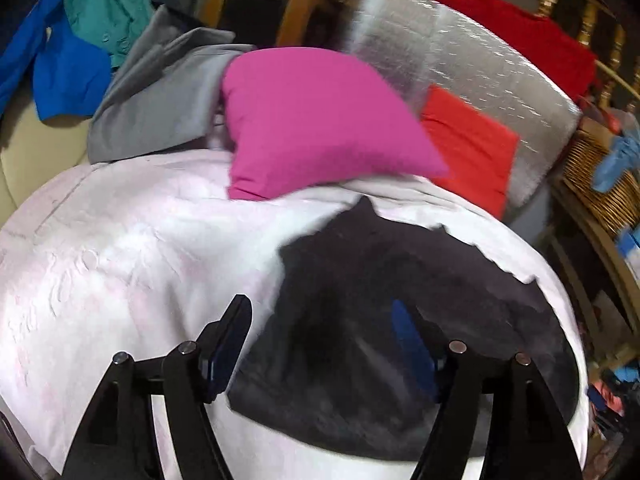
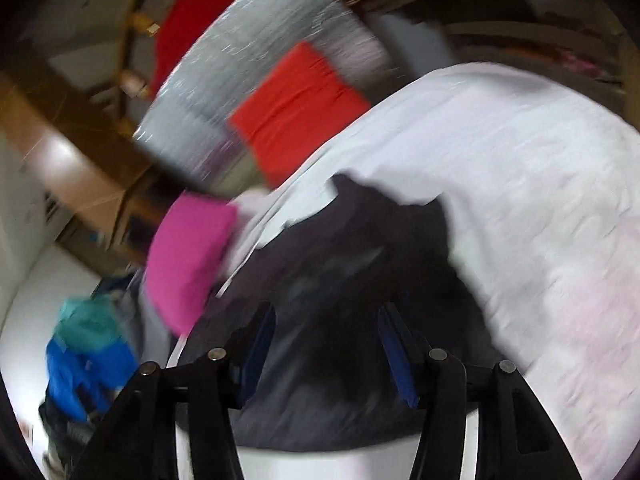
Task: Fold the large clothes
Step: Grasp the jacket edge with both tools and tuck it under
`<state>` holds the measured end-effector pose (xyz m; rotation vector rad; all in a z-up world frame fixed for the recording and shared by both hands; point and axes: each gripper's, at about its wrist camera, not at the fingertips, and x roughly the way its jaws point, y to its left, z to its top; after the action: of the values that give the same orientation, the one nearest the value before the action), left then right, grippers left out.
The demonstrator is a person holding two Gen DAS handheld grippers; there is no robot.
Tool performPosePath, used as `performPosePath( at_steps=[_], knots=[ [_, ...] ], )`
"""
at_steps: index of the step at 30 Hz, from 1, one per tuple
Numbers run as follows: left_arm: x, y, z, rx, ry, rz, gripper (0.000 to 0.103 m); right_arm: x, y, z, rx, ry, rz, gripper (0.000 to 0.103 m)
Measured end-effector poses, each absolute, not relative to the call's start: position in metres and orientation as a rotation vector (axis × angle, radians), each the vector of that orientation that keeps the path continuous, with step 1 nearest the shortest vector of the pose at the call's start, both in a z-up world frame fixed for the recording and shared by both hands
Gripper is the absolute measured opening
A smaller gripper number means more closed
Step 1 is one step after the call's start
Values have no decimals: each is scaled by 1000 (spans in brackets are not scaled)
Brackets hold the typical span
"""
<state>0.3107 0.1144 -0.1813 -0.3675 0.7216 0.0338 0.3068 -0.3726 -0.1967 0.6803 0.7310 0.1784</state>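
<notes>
A dark grey garment (image 1: 400,300) lies in a rough folded shape on a surface covered by a white sheet (image 1: 120,260). My left gripper (image 1: 320,308) hovers over the garment's near left part, its jaws open, and the blue pads grip nothing. The right wrist view is tilted and motion-blurred. It shows the same dark garment (image 2: 340,280) under and between the fingers of my right gripper (image 2: 326,312). The right jaws stand apart with a clear gap, so no cloth is pinched. The garment's near edge is hidden behind both grippers' fingers.
A folded magenta garment (image 1: 320,120) rests at the sheet's far edge, a grey one (image 1: 160,92) to its left. Blue and teal clothes (image 1: 80,40) hang far left. An orange-red cloth (image 1: 468,148) lies on a silver mat (image 1: 460,60). A wicker basket (image 1: 600,184) is at the right.
</notes>
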Motion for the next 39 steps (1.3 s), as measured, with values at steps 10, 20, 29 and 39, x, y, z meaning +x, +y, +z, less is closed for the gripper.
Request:
performPosePath(
  at_steps=[10, 20, 29, 39],
  knots=[
    [332, 51, -238, -50, 976, 25, 77, 341, -321, -265, 648, 1063, 203, 36],
    [329, 49, -199, -158, 795, -90, 77, 345, -330, -219, 736, 818, 316, 52],
    [357, 17, -231, -100, 951, -93, 77, 390, -279, -258, 666, 981, 327, 53],
    [295, 77, -196, -332, 855, -43, 77, 318, -337, -238, 849, 942, 340, 75]
  ],
)
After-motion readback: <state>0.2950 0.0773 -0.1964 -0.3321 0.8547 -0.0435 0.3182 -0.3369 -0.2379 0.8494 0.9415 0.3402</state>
